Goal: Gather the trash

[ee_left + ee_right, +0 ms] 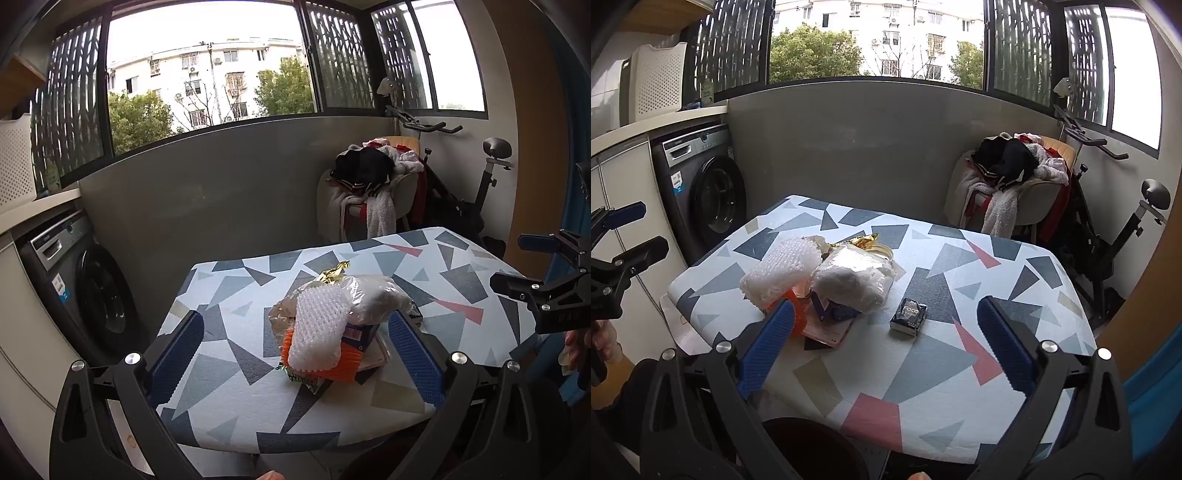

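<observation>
A pile of trash sits on the patterned table (pixel 229 373): white foam netting (pixel 319 328) over an orange net (pixel 343 363), a clear plastic bag (pixel 373 295), a gold wrapper (pixel 334 273) and flat packets beneath. In the right wrist view the same pile shows the foam netting (pixel 779 273), the plastic bag (pixel 855 282) and a small black "Face" pack (pixel 909 316) lying apart to its right. My left gripper (pixel 295 332) is open with the pile between its fingers. My right gripper (pixel 886 325) is open and empty above the table's near edge.
A dark round bin (pixel 816 443) stands under the table's near edge. A washing machine (pixel 92 291) is at the left. A chair heaped with clothes (pixel 373 184) and an exercise bike (pixel 480 177) stand behind the table. The right gripper shows at the left view's right edge (pixel 546 280).
</observation>
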{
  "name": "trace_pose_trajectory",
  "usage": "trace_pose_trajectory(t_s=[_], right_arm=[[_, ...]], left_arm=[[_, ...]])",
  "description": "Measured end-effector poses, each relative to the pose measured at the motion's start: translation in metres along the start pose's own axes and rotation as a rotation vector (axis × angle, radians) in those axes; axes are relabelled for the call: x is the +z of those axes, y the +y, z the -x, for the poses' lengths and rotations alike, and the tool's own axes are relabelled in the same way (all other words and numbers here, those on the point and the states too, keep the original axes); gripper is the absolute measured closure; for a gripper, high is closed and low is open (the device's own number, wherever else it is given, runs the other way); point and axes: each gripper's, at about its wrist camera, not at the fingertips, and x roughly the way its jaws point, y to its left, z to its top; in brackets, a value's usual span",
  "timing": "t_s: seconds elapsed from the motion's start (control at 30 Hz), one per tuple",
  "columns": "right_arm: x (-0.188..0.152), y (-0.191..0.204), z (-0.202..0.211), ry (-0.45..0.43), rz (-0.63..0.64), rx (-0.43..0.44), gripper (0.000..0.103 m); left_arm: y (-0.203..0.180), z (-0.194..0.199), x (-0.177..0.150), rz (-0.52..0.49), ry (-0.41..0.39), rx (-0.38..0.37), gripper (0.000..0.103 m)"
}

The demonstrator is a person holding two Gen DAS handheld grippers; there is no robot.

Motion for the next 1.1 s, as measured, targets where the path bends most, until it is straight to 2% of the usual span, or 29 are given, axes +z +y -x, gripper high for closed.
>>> trace_pose_trajectory(t_s=[1.1], right_arm=[[0.0017,0.0002,0.0026,-0.005,-0.005,-0.001,0.006]], left_arm=[[-0.0037,0.0025,0.0011,-0.004,-0.003,-0.003,0.005]])
